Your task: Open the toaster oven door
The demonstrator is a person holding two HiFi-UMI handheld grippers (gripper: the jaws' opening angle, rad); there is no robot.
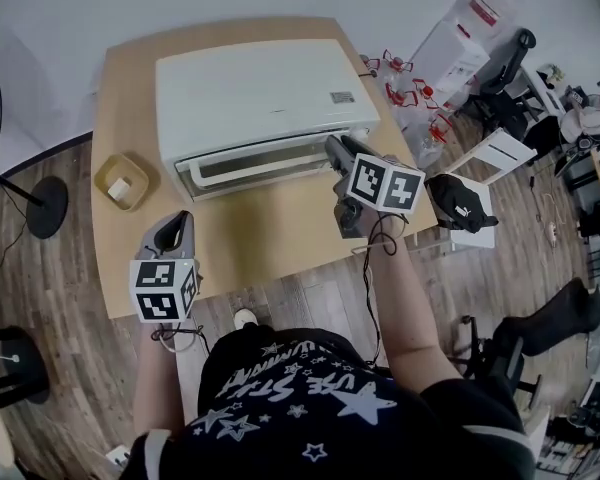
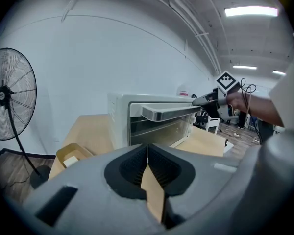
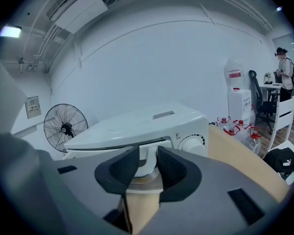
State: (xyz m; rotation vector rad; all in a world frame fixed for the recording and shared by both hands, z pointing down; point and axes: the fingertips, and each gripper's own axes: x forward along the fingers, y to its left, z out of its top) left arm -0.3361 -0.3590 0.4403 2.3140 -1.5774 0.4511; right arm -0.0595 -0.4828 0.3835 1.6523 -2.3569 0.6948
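A white toaster oven (image 1: 260, 98) stands at the back of the wooden table (image 1: 270, 238), its glass door upright with a long handle (image 1: 270, 175) along the top. My right gripper (image 1: 338, 148) is at the handle's right end. In the right gripper view the handle's white end piece (image 3: 146, 166) fills the gap between the black pads of the right gripper (image 3: 148, 153), which press on it. The left gripper (image 1: 183, 220) hovers over the table's front left with its jaws together and nothing between them. The left gripper view shows the oven (image 2: 120, 116), its handle (image 2: 166, 112) and the right gripper (image 2: 198, 101).
A small yellow tray (image 1: 121, 181) with a white piece in it sits on the table left of the oven. A standing fan (image 2: 7, 94) is on the floor at the left. Right of the table are a black bag (image 1: 460, 203), a white chair (image 1: 500, 153) and water bottles (image 1: 410, 93).
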